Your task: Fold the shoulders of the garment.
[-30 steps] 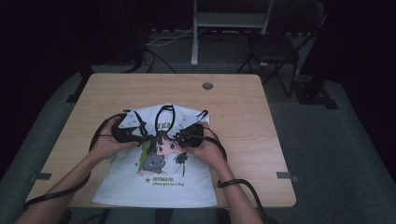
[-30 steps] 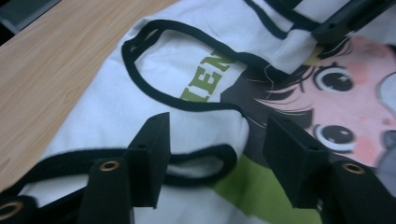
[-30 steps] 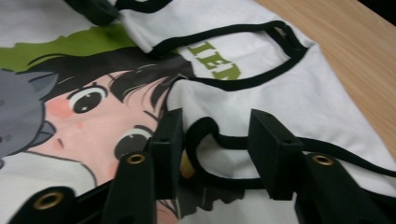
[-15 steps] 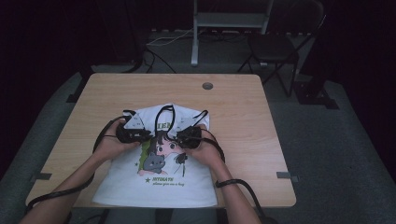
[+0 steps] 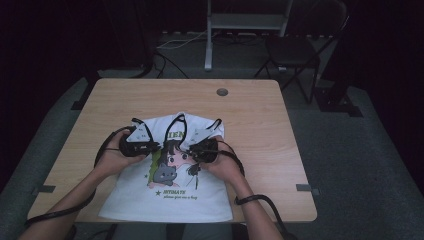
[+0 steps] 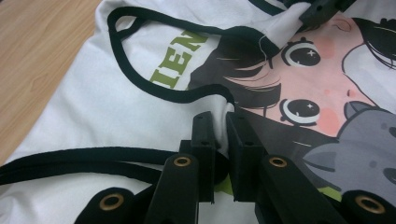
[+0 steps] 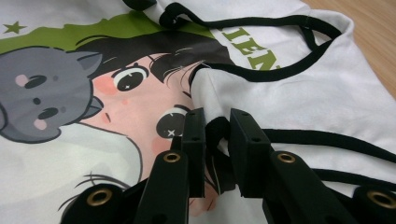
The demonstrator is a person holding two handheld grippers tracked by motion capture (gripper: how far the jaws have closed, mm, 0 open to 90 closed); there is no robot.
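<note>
Writing first: green capitals "IEN" run beside the neckline of the shirt (image 5: pixel 172 175), clearest in the left gripper view (image 6: pixel 116 102). Below the picture, the high view gives a green line that may read "INTIMATE"; the smaller line under it is too fine to read.

The shirt is white with black-trimmed neck and armholes. It lies flat on the near half of the table (image 5: pixel 260 115), hem toward you. Its print shows a dark-haired cartoon girl with a grey cat (image 7: pixel 42 105) at her cheek.

Your left gripper (image 5: pixel 150 148) sits on the shirt's upper left part, your right gripper (image 5: pixel 196 150) on its upper right part, the girl's face between them.

Left gripper view: jaws have just been closing and pinch a fold of white cloth at the black trim (image 6: pixel 177 95). Right gripper view: jaws have just been closing too, pinching white cloth with black edging (image 7: pixel 280 70).
</note>
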